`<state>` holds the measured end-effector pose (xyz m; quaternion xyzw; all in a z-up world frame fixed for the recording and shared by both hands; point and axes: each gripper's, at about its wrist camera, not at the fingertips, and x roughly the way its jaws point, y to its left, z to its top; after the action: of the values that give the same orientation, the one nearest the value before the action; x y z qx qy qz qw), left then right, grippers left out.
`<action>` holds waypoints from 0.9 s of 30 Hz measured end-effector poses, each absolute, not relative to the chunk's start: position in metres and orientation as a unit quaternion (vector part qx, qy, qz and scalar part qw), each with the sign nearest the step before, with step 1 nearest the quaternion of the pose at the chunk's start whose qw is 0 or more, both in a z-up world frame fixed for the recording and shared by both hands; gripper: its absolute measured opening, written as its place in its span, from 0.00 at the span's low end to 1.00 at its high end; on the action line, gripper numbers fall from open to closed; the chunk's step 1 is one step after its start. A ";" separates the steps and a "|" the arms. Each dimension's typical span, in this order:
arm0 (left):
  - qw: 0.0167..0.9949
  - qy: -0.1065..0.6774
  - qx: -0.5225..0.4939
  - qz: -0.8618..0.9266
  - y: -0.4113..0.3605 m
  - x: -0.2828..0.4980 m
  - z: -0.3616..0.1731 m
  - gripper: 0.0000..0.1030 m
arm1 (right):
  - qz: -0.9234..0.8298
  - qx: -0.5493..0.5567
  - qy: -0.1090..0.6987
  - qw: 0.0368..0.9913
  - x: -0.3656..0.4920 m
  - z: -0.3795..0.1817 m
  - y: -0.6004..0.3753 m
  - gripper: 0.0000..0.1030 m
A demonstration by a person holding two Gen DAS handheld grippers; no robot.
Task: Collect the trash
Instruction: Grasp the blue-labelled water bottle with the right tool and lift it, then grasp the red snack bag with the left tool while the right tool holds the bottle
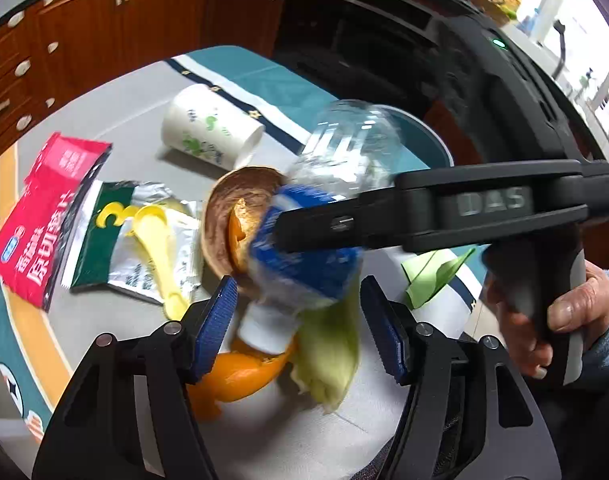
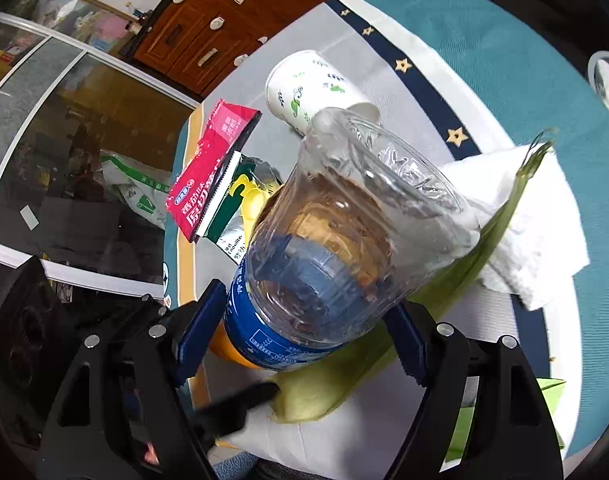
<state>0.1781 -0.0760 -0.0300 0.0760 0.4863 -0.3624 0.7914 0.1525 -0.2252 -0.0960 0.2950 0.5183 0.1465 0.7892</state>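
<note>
A clear plastic bottle (image 1: 336,152) with a blue label and a white cap lies tilted over the trash pile, cap end nearest me. In the left wrist view my right gripper (image 1: 304,236) reaches in from the right, one finger laid across the label. The right wrist view shows its blue pads pressed on both sides of the bottle (image 2: 344,240), so the right gripper (image 2: 304,336) is shut on it. My left gripper (image 1: 300,324) stands open around the cap, pads apart from it. Beneath lie an orange peel (image 1: 240,372) and a pale green husk (image 1: 328,352).
A paper cup (image 1: 208,128) lies on its side behind the pile. To the left are a red packet (image 1: 44,216) and a green foil packet (image 1: 132,240) with a yellow scoop. White tissue (image 2: 536,220) and folded green paper (image 1: 432,272) lie right; a hand (image 1: 576,308) holds the right gripper.
</note>
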 end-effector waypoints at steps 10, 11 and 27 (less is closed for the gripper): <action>0.831 0.481 0.019 -0.278 -0.007 0.203 -0.020 0.64 | 0.152 0.285 0.497 0.805 0.145 -0.069 -0.244 0.72; 0.836 0.482 0.018 -0.261 -0.001 0.207 -0.020 0.64 | 0.155 0.283 0.494 0.807 0.146 -0.065 -0.244 0.72; 0.850 0.516 0.019 -0.106 0.080 0.288 -0.065 0.65 | 0.173 0.232 0.503 0.815 0.179 -0.052 -0.211 0.72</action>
<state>0.2880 0.0804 -0.0652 0.0188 0.5161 -0.1056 0.8498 0.1786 -0.2109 -0.0519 0.2322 0.5026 0.1729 0.8146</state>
